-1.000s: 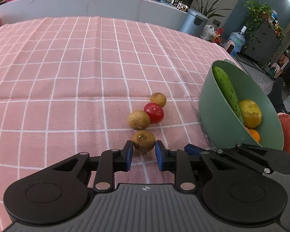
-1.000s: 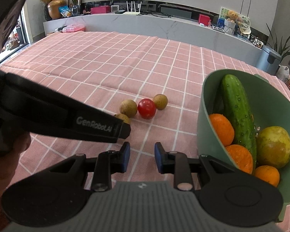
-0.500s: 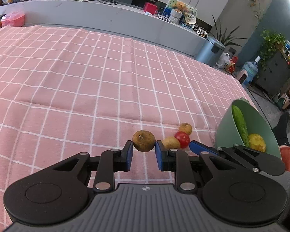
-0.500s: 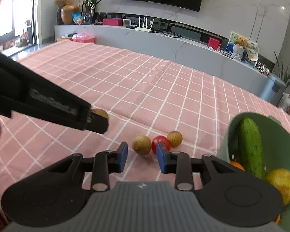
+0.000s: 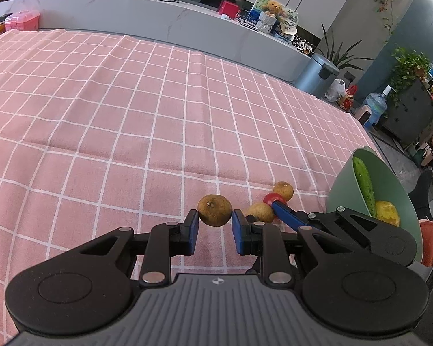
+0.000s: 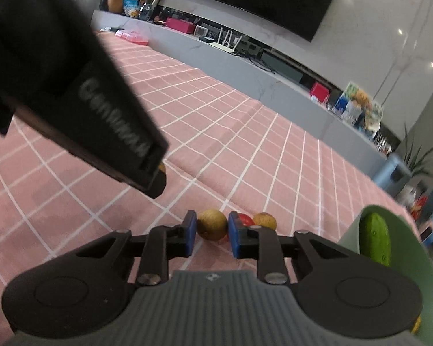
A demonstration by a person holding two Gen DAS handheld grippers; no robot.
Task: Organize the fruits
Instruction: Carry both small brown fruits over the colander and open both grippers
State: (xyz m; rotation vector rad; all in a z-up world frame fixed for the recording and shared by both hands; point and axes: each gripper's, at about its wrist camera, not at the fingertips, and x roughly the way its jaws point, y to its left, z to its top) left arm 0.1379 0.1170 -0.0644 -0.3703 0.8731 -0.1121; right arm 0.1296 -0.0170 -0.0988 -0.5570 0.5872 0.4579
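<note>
A: What do the left tongs (image 5: 215,226) hold?
B: A brown fruit (image 5: 215,210), lifted above the counter (image 5: 130,115).
A: And the right tongs (image 6: 209,235)?
B: Closed on another fruit (image 6: 212,224), beside the tomato (image 6: 246,219), near the bowl (image 6: 412,248).

Brown round fruit (image 5: 215,211) held above cloth, brown fruit (image 6: 212,224), tomato (image 6: 245,219), brown fruit (image 6: 264,221) clustered
</note>
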